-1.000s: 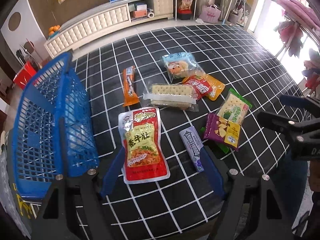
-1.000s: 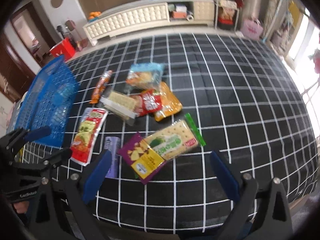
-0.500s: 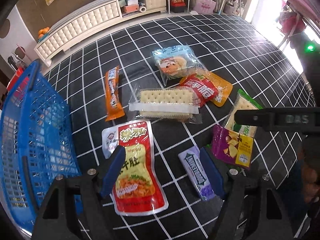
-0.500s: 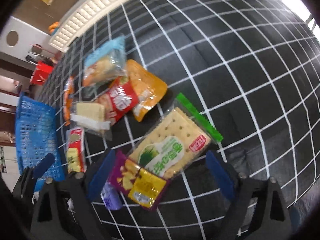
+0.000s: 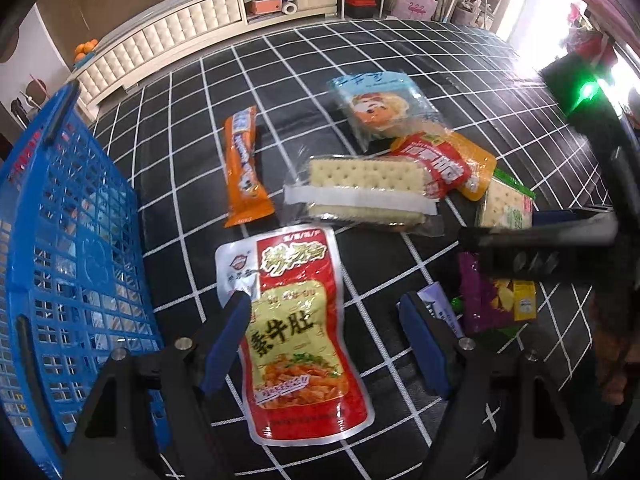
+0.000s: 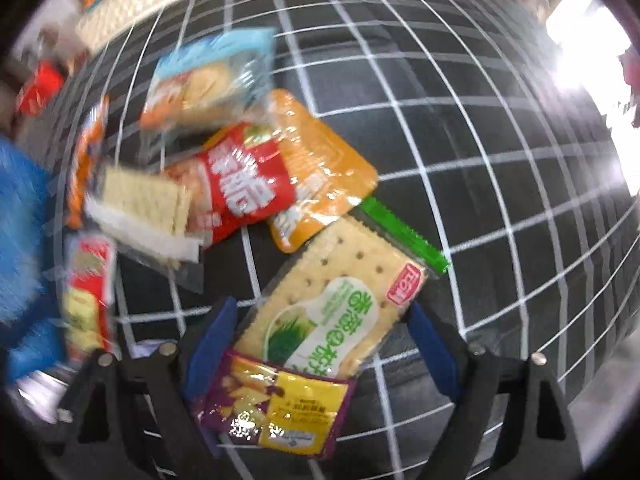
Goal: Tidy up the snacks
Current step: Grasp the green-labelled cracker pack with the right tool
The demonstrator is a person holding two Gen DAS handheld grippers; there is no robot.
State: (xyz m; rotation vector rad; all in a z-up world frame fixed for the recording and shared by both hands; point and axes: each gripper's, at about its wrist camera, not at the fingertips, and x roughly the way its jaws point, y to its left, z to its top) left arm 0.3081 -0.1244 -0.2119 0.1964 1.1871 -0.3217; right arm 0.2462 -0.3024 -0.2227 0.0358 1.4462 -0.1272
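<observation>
- Right wrist view: left side smeared w/ motion blur; blue basket (image 6: 18,216) just a blue smudge, mesh unreadable
- Red pouch (image 6: 89,292) there blurred too, print illegible
- Left wrist view: right gripper (image 5: 560,236) crosses in front, covers most of green cracker pack (image 5: 506,208) & top of purple chip bag (image 5: 496,300)
- Small purple packet (image 5: 438,308) partly behind left gripper's finger (image 5: 420,344)
- Basket cut off by left edge, contents unclear thru mesh

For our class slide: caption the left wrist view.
Open left claw over a red snack pouch, beside a blue basket.
</observation>
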